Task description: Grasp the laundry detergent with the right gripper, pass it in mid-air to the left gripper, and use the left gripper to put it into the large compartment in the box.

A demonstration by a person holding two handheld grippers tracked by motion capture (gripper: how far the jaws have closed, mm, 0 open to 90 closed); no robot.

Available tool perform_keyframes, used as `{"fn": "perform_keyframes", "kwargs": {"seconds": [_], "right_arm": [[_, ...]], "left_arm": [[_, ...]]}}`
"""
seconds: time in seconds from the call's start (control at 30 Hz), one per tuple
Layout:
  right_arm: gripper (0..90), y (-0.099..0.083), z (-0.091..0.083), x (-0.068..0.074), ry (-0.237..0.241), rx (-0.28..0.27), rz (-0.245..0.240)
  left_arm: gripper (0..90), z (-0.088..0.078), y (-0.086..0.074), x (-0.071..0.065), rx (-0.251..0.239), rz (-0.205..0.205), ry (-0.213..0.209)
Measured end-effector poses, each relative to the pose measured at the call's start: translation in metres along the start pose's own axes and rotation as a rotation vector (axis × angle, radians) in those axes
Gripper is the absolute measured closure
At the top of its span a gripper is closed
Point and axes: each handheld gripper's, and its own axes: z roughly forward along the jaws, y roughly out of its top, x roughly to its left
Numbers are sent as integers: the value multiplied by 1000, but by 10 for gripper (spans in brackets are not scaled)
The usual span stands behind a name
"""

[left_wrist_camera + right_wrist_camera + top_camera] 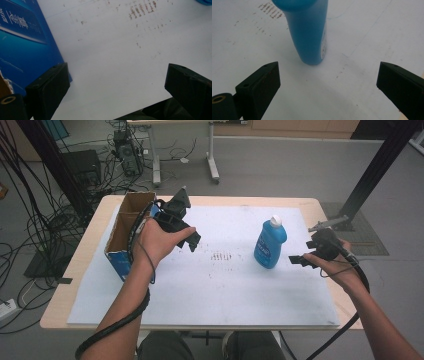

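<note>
A blue bottle (pixel 270 243) with a white cap stands upright on the white mat, right of centre. My right gripper (pixel 299 260) hovers just to its right with jaws wide apart and pointing at it; in the right gripper view the bottle (pixel 308 32) stands ahead of the open jaws, untouched. My left gripper (pixel 192 239) is held above the mat beside an open cardboard box (pixel 125 232) with blue sides. Its jaws are open with nothing between them, and the box's blue wall (pixel 27 42) lies beside the left jaw.
The white mat (pixel 225 285) covers most of the wooden table and carries brownish smudges (pixel 221 256) at its middle. Cables trail from both grippers along the forearms. Beyond the table are a desk frame, black posts and floor cables.
</note>
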Motion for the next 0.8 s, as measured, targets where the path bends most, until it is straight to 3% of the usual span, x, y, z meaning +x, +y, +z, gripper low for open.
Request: {"fn": "perform_keyframes", "kwargs": {"seconds": [0.37,0.8], "right_arm": [[39,-4,29,16,-9,-46,-14],[37,-2,46,27,-39,-127,-9]], "left_arm": [[64,1,-5,4,-1,-12,4],[64,0,-9,8,-5,-24,5]]}}
